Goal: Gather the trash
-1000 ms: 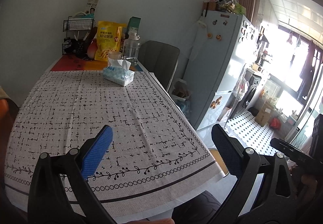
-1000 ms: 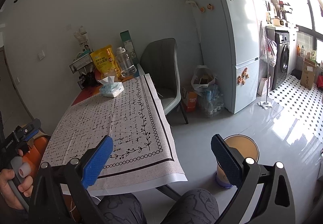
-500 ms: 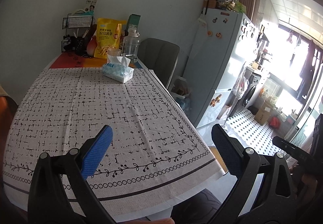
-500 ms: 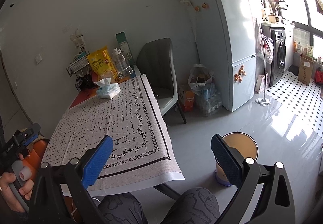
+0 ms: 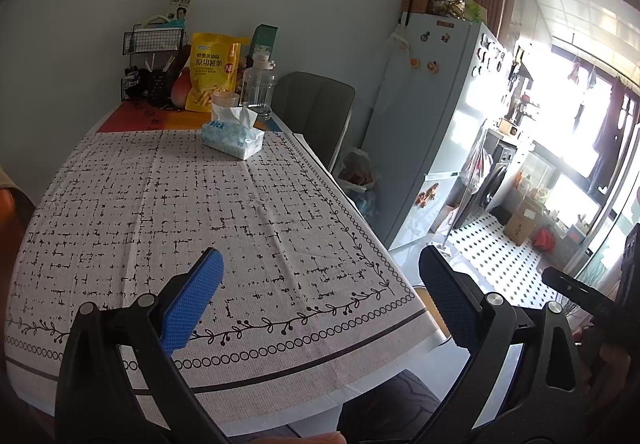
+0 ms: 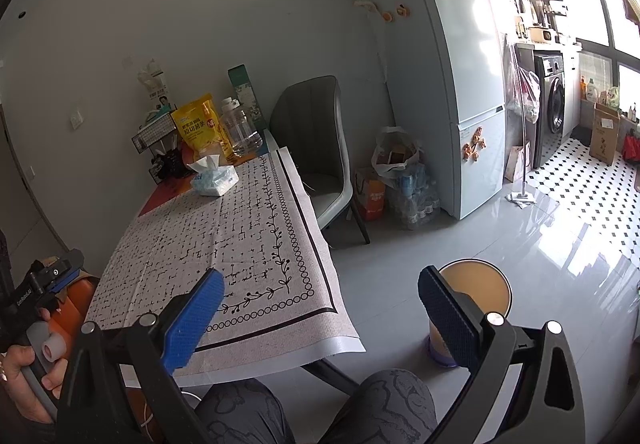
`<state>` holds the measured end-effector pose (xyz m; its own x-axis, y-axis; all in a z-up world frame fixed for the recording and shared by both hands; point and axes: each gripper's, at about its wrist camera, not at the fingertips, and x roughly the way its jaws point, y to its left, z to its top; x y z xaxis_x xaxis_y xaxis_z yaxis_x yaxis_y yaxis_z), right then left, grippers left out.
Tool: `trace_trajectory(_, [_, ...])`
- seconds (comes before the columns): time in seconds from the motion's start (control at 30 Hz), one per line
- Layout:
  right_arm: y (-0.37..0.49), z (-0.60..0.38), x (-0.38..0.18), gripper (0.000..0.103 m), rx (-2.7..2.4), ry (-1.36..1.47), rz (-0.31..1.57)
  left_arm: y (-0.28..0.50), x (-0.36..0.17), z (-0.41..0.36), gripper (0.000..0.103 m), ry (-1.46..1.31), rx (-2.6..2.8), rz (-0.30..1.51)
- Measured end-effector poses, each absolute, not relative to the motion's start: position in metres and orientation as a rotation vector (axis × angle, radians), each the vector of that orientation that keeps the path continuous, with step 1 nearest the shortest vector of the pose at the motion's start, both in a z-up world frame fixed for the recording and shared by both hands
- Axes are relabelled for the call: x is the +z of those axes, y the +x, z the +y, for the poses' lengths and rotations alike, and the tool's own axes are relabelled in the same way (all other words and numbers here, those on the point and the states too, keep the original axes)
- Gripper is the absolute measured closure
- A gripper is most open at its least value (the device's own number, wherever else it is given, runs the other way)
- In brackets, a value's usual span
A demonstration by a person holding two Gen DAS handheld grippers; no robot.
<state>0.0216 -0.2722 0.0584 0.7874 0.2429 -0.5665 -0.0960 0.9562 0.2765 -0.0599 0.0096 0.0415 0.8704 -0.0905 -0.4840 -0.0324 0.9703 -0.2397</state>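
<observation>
Woven cloth, pale with black dashes and a leafy border, covers the table (image 5: 248,204). Both tools hover over its near edge: the left gripper (image 5: 320,296) and the right gripper (image 6: 320,308) each have their blue, waffle-textured pads spread wide, pinching nothing. A soft plastic tissue pack (image 5: 232,138) sits far down the cloth. The round tan bin (image 6: 476,284) stands on glossy floor tiles, just right of the table.
</observation>
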Motion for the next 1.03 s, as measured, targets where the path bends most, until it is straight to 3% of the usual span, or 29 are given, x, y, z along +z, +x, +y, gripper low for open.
trace_trajectory(1.03, [0.027, -0.276, 0.044, 0.008, 0.166, 0.250, 0.676, -0.050, 0.020, 0.005, 0.006, -0.232, -0.070, 0.584])
